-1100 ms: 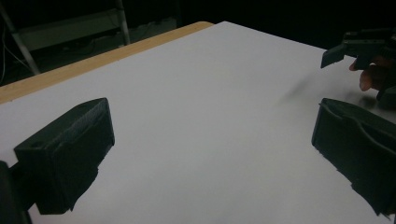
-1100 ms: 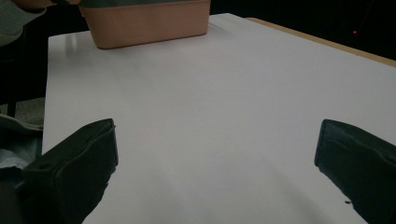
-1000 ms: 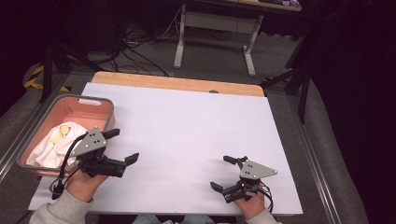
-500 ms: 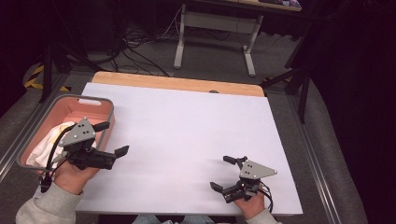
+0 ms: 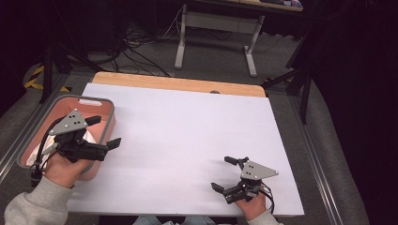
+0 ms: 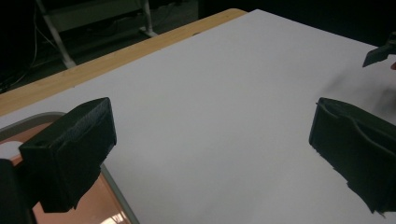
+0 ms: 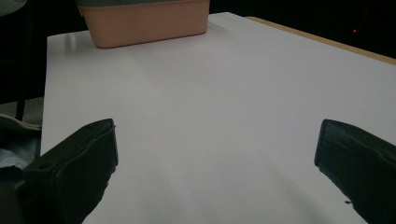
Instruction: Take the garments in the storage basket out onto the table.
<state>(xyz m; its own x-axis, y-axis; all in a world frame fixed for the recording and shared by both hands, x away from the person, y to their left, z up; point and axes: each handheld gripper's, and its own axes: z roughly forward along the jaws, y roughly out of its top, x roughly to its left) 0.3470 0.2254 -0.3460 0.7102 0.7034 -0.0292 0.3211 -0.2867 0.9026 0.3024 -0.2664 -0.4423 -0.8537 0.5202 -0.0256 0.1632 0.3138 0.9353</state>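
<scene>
A pink bin (image 5: pixel 96 100) with a grey rim stands at the table's left edge, and a bit of white cloth (image 5: pixel 32 157) shows inside it. My left gripper (image 5: pixel 104 131) hangs open over the bin's right side, its jaws pointing right toward the white sheet (image 5: pixel 187 126). In the left gripper view the left gripper (image 6: pixel 210 135) has wide, empty jaws and the bin's rim (image 6: pixel 28 120) lies at the lower left. My right gripper (image 5: pixel 222 173) rests open near the front right. In the right gripper view the right gripper (image 7: pixel 215 154) is empty and faces the bin (image 7: pixel 144 23).
The white sheet covers most of a wooden tabletop (image 5: pixel 178 84), whose bare strip runs along the far edge. Beyond the table are a desk frame (image 5: pixel 216 28) and cables on a dark floor. A jaw tip of the right gripper (image 6: pixel 380 52) shows at the far right in the left gripper view.
My left gripper has moved left and a little away from me, from beside the bin to over its right side. The right gripper has stayed put.
</scene>
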